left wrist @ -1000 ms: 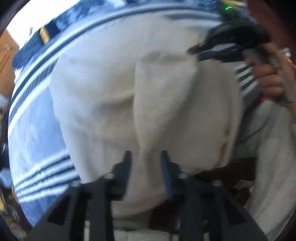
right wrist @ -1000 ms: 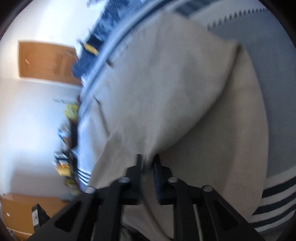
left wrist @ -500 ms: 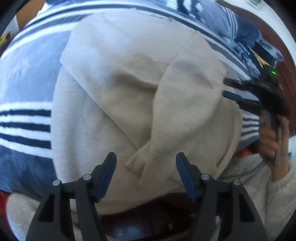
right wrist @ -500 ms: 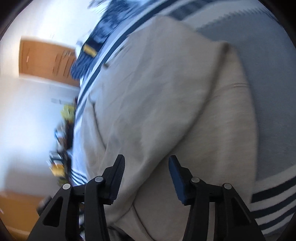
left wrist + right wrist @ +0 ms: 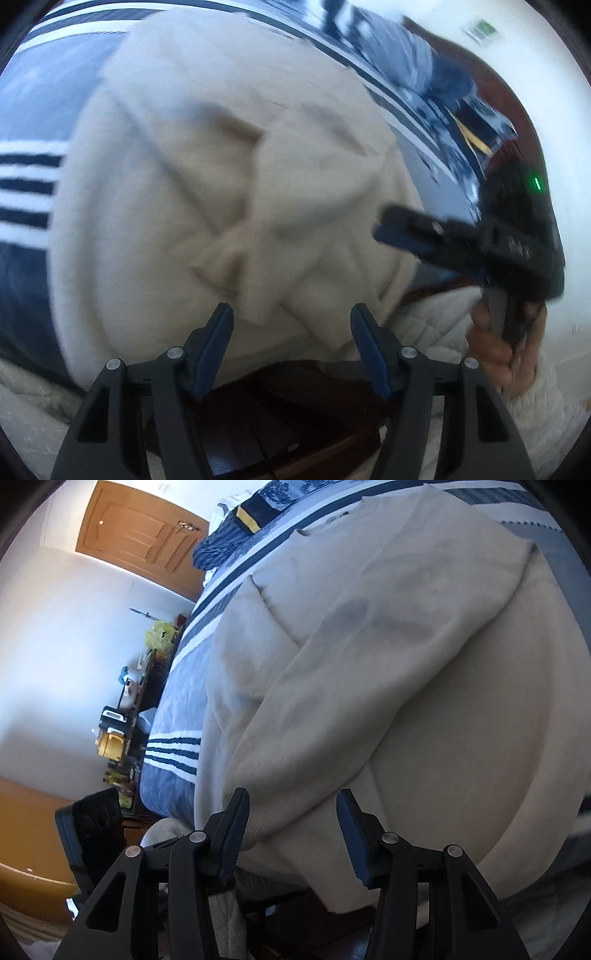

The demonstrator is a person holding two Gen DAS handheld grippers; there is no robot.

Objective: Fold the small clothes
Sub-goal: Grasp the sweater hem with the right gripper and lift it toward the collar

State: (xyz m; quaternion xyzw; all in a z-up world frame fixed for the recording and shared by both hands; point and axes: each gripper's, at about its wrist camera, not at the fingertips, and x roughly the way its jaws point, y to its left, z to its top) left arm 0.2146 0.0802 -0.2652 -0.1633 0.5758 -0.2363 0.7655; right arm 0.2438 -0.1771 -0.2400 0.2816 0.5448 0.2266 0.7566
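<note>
A cream knit sweater (image 5: 207,192) lies spread on the blue striped bedspread (image 5: 26,184), with both sleeves folded in across its body; their cuffs cross near its near hem. My left gripper (image 5: 291,328) is open and empty just above the near hem. My right gripper (image 5: 293,814) is open and empty over the folded right sleeve (image 5: 369,657). It also shows in the left wrist view (image 5: 417,236) at the sweater's right edge, held by a hand.
The bed's dark wooden edge (image 5: 266,413) lies below the left gripper. A pile of dark blue patterned fabric (image 5: 236,528) sits at the head of the bed. A wooden door (image 5: 140,539) and a cluttered shelf (image 5: 122,716) stand beyond the bed.
Both grippers were shut on the sleeve cuffs a second ago; they have opened, let go of the sleeves on the sweater's body, and pulled back toward the near edge.
</note>
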